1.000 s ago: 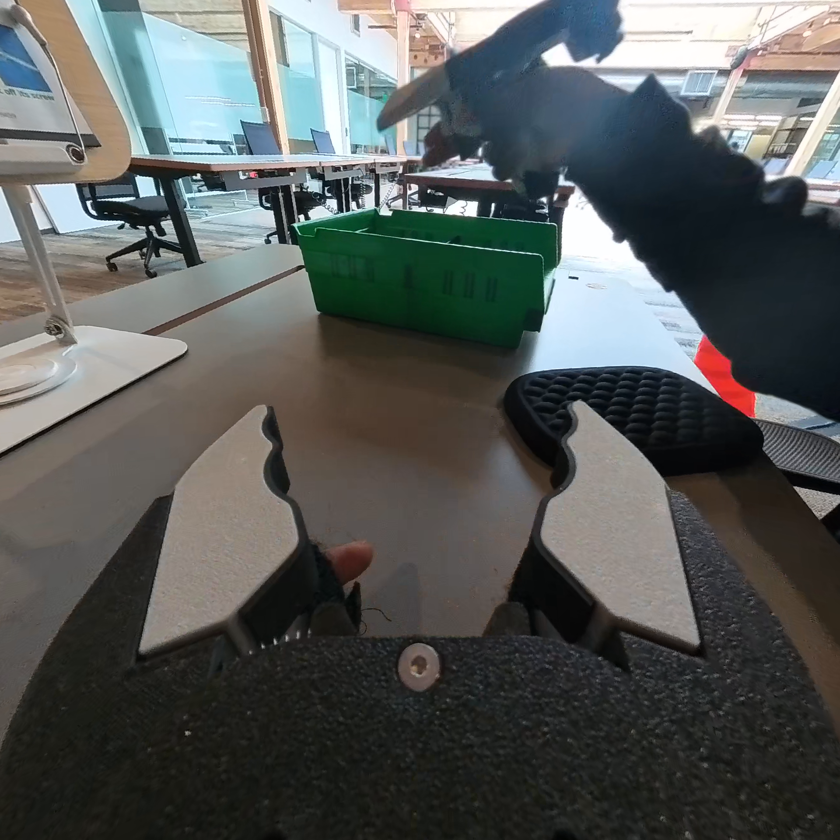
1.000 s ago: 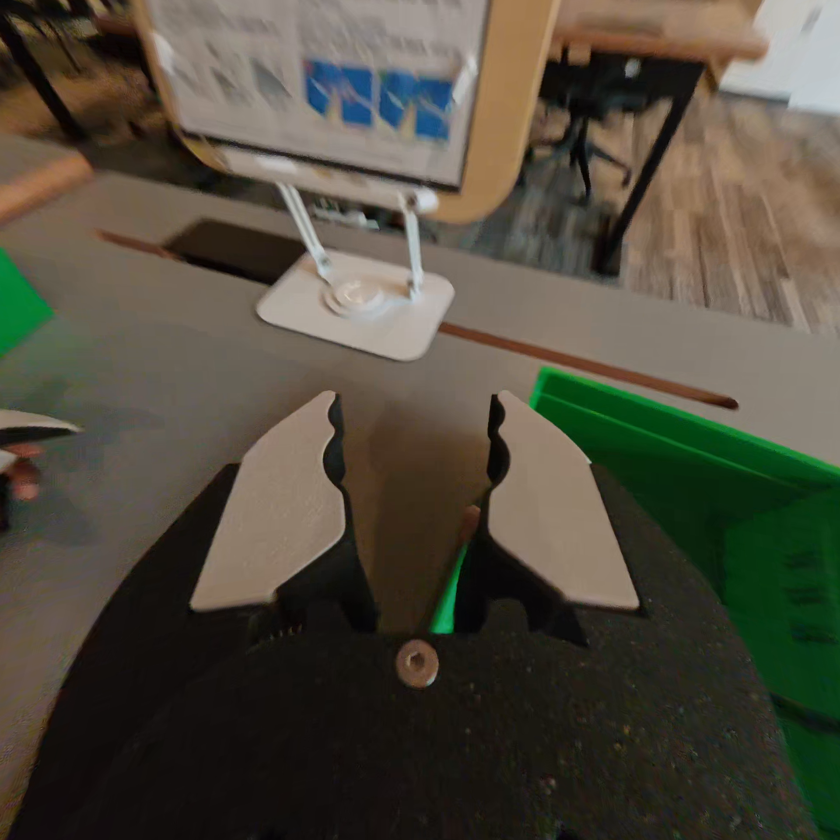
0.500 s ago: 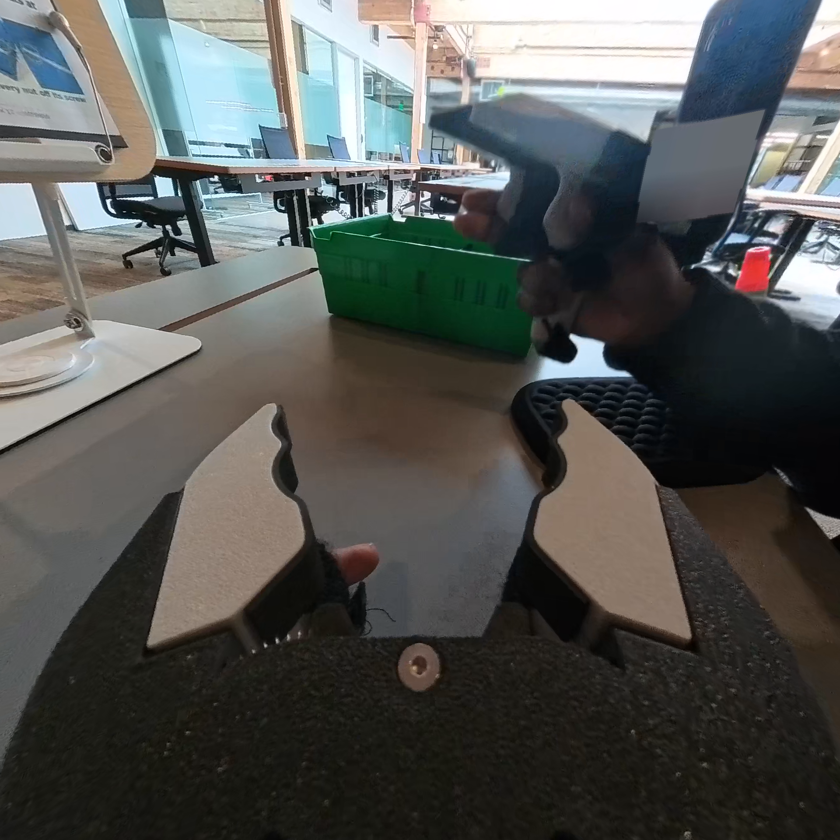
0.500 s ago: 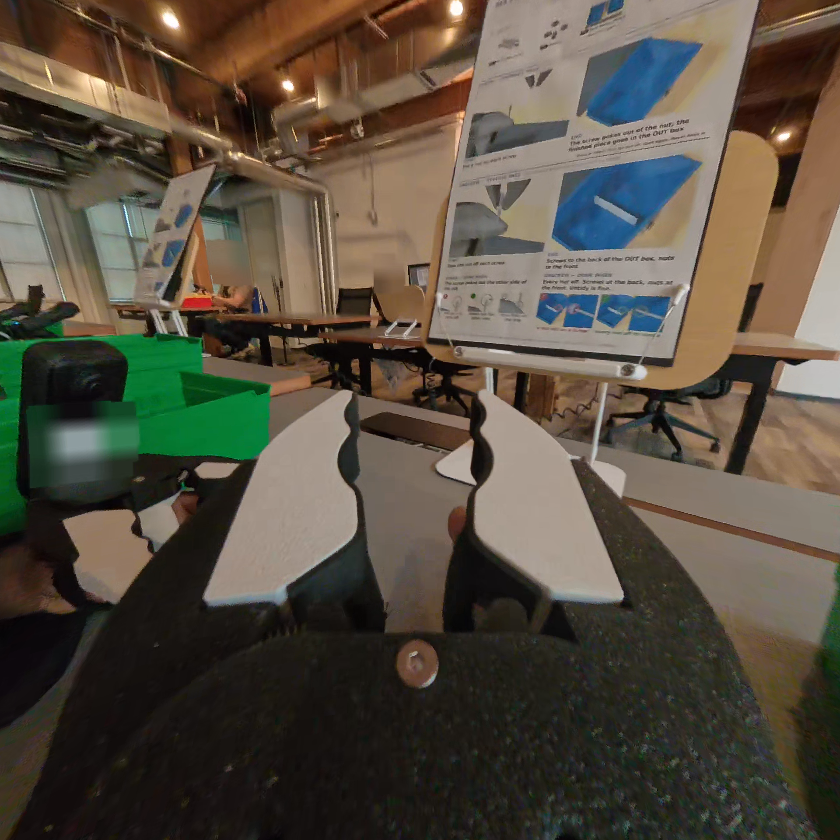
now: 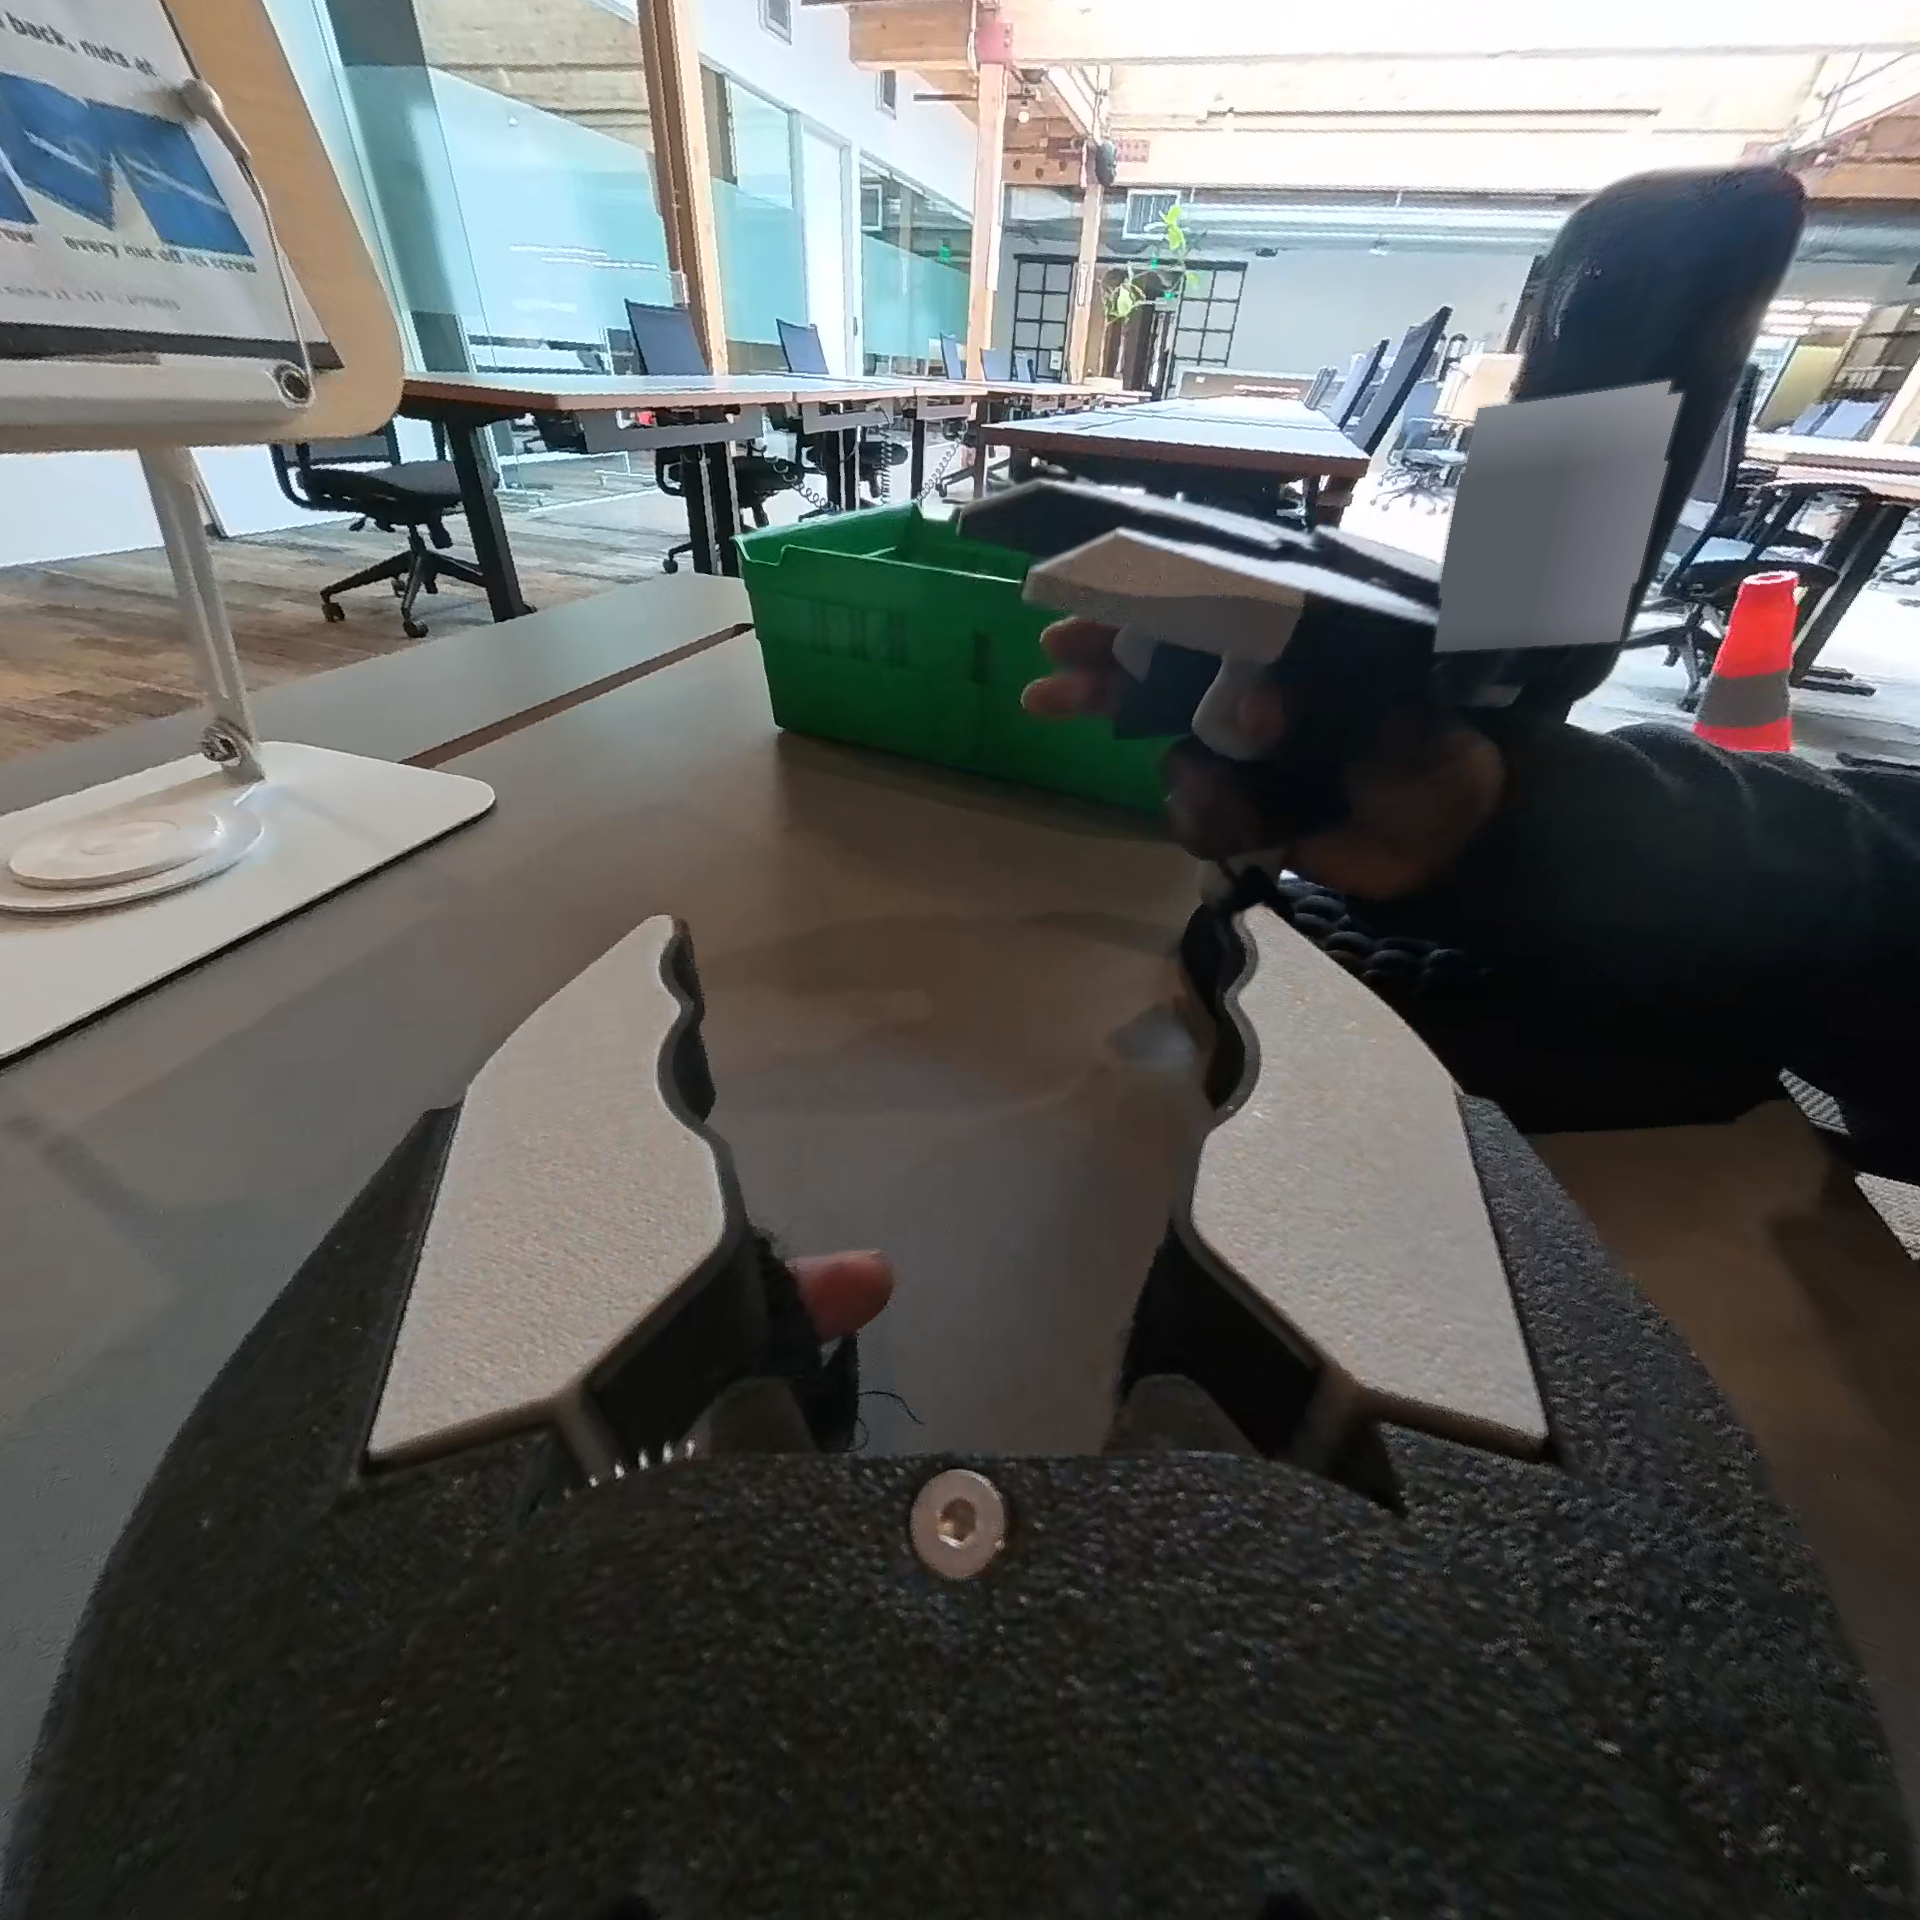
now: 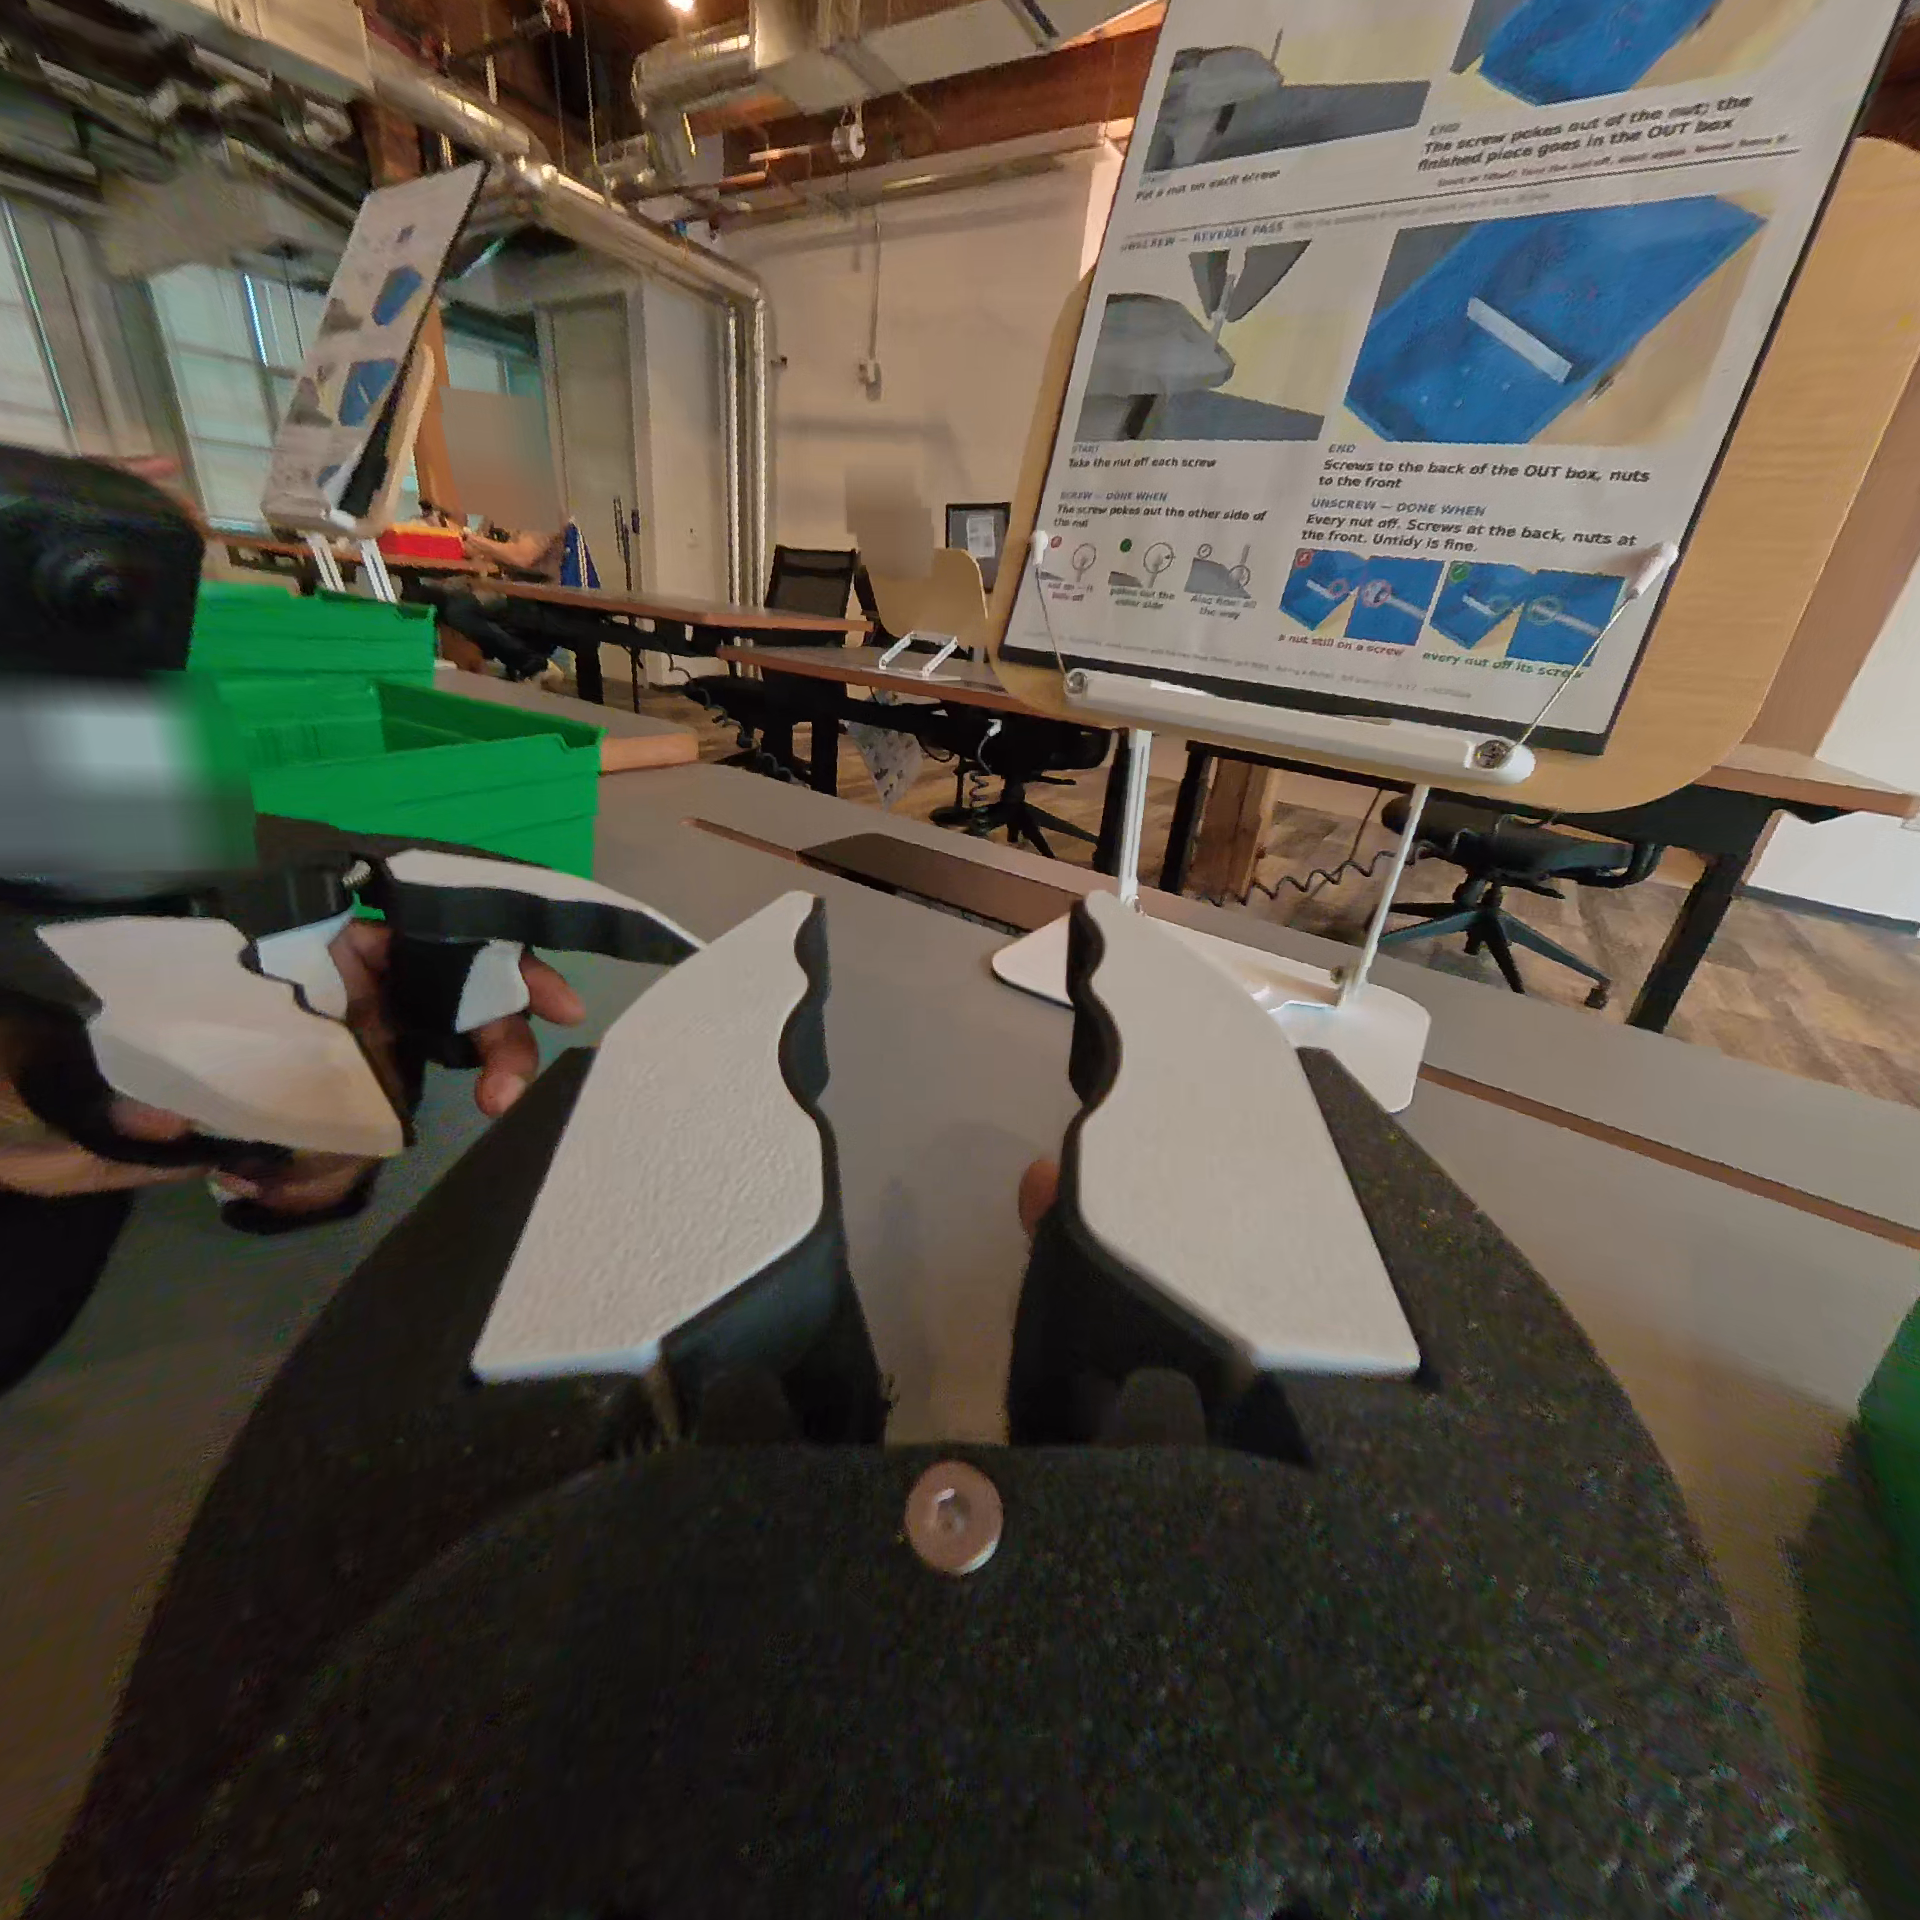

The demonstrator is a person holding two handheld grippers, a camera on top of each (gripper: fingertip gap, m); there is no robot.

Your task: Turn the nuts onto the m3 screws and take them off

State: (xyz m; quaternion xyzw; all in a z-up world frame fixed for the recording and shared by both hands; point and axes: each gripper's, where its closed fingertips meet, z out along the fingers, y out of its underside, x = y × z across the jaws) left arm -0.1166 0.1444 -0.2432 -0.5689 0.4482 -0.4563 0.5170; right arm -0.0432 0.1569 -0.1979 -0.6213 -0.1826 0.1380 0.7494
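No screw or nut shows in either view. My left gripper (image 5: pixel 956 935) is open and empty, low over the grey-brown table (image 5: pixel 831 1039). My right gripper (image 6: pixel 945 914) is also open, with only bare table between its pads. In the left wrist view the right gripper (image 5: pixel 1013 556) hangs in a person's hand in front of a green bin (image 5: pixel 883 644). In the right wrist view the left gripper (image 6: pixel 551 1044) is at the left, also held in a hand, with its jaws apart.
A white stand (image 5: pixel 208 831) holds an instruction board (image 6: pixel 1403 364) at the table's far side. Green bins (image 6: pixel 416 758) stand at the left of the right wrist view, and another green bin (image 6: pixel 1891 1403) is at its right edge. A black mesh chair (image 5: pixel 1351 966) sits by the table's right edge.
My right gripper came down from above the green bin and swung level to face the instruction board. Both grippers' jaws narrowed a little on nothing. My left gripper barely moved.
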